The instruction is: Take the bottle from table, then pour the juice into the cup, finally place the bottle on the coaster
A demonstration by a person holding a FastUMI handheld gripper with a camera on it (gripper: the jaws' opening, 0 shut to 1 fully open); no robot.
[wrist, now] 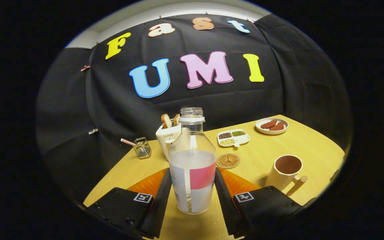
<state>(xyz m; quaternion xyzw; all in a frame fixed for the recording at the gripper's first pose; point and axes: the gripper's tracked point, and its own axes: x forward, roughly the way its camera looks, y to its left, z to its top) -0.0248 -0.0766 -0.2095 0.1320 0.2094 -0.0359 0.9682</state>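
Basket (142, 148) of wire with a striped handle far left on the table (278, 146). Toaster (167, 137) with two slices next, behind the bottle (192, 166). Bottle upright, uncapped, partly filled with pale juice, pinched between the two fingers (160, 196) of the gripper (192, 196), one pressed on each side. Coaster (228, 161) just beyond the fingers. Divided dish (233, 137) of seeds, then plate (271, 126) farther back. Cup (286, 173), wooden-handled, right of the fingers.

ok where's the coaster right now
In the gripper view, the coaster lies on the table just beyond the bottle, left of the cup, below the divided dish.
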